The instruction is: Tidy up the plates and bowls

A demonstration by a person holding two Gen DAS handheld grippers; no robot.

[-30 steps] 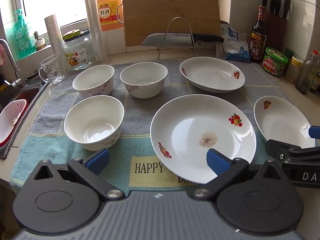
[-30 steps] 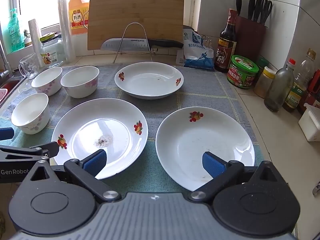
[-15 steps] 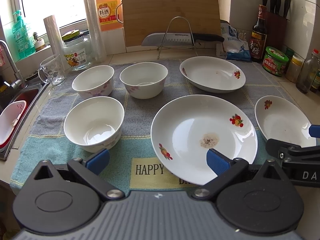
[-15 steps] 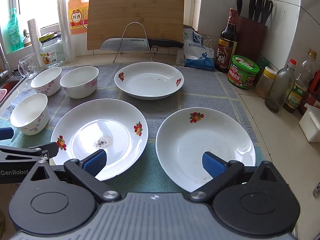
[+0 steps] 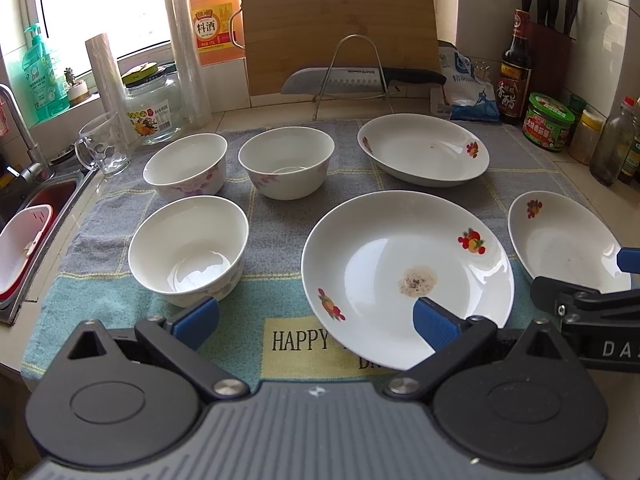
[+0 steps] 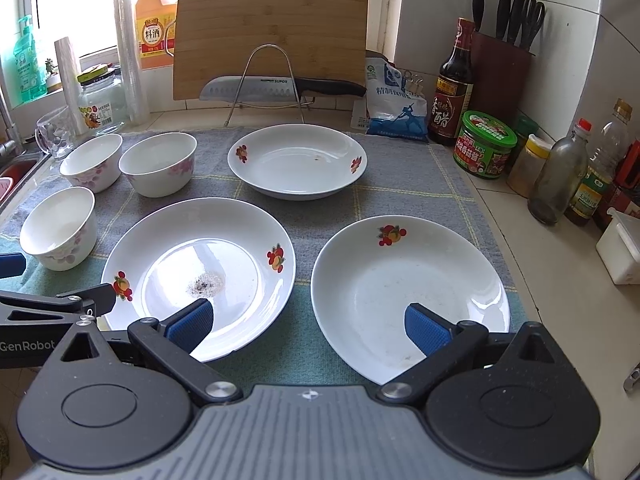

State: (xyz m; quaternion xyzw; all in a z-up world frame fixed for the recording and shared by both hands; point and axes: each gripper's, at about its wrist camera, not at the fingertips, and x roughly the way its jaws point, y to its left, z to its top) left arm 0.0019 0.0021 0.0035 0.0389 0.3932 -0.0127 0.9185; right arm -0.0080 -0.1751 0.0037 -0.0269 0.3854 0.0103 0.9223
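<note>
While both claws hover spread wide over a woven dish towel [image 5: 280, 216] on a kitchen tabletop [image 6: 560, 280], glossy white crockery lies scattered across the cloth. Nearest the left claw [image 5: 316, 320], whose blue ribbed pads grip nothing, sits the stained plate [image 5: 400, 264], a shallow round dish with fruit decals and a brownish speckled patch at its centre. Left of that plate stands a deep rounded bowl [image 5: 188, 248]; beyond the bowl, two more floral bowls [image 5: 186, 168] [image 5: 286, 166] sit side by side, close but apart. Behind the stained plate rests a third plate [image 5: 424, 152], oval in this view. To the stained plate's right lies the right-hand plate [image 6: 408, 292], smooth and faintly speckled, with the right claw [image 6: 308, 328] released above its near rim and holding nothing. Farther back from the stained plate, a bamboo cutting board [image 6: 272, 36] leans upright behind a wire rack [image 6: 266, 80] carrying a dimpled steel knife [image 6: 256, 88].
</note>
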